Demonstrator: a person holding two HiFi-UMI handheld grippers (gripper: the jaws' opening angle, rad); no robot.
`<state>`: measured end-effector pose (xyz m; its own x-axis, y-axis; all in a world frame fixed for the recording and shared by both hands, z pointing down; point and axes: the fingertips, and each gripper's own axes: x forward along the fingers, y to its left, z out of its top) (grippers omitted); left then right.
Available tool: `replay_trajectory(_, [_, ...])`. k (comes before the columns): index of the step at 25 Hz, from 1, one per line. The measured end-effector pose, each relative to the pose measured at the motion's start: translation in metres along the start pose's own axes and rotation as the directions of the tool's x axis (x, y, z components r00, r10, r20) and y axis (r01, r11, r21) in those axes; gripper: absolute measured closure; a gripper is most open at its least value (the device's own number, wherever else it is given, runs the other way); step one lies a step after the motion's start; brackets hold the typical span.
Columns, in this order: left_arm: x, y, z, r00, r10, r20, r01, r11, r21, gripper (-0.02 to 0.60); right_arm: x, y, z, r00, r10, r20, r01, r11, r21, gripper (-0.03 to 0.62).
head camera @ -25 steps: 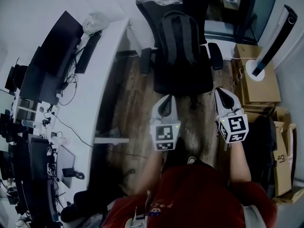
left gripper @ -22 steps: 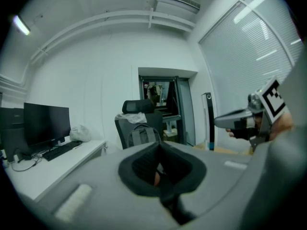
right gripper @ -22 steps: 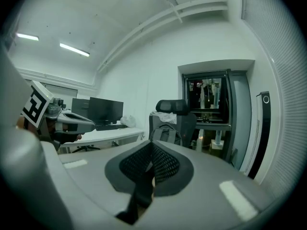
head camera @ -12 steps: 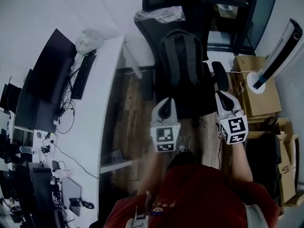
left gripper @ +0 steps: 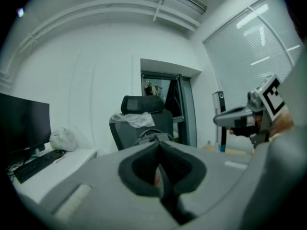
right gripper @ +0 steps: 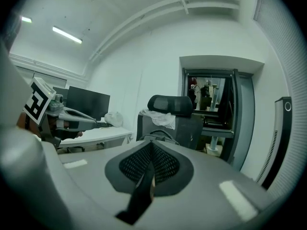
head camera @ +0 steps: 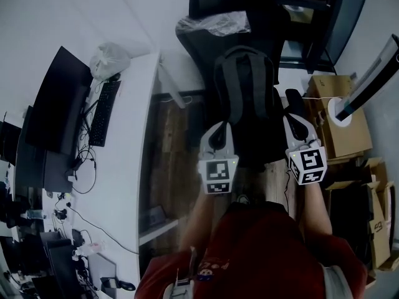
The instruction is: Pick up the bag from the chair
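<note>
A dark grey backpack point(head camera: 244, 95) stands upright on the seat of a black office chair point(head camera: 198, 48), leaning on the backrest. A clear plastic wrap point(head camera: 215, 23) is draped over the top of the backrest. My left gripper point(head camera: 216, 127) is shut and empty, just short of the seat's front left. On the right, my other gripper point(head camera: 294, 118) is also shut and empty, beside the right armrest. In the left gripper view the bag's top point(left gripper: 152, 137) shows just over my shut jaws. The right gripper view shows the bag point(right gripper: 158, 138) ahead, in front of the chair point(right gripper: 170, 105).
A white desk point(head camera: 134, 129) runs along the left with a monitor point(head camera: 59, 104), a keyboard point(head camera: 103, 112) and a white plastic bag point(head camera: 111, 58). Cardboard boxes point(head camera: 340, 126) and a tall white tower fan point(head camera: 368, 73) stand at the right. A dark doorway lies behind the chair.
Both grippers have moved forward with the person towards the chair, which now lies closer under them. Both jaws have stayed shut and empty.
</note>
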<state>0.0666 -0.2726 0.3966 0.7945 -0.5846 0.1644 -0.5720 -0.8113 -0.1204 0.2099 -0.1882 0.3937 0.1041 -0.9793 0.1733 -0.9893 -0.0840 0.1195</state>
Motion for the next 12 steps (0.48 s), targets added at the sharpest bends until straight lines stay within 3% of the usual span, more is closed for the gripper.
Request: replay_trajectory(12, [0.053,0.049,-0.008,1.000,-0.002,-0.004,0.002,1.000,-0.012,0.583,0.068,-0.007,0.003,1.000,0.001,0.006,-0.001,1.000,0.004,0.592])
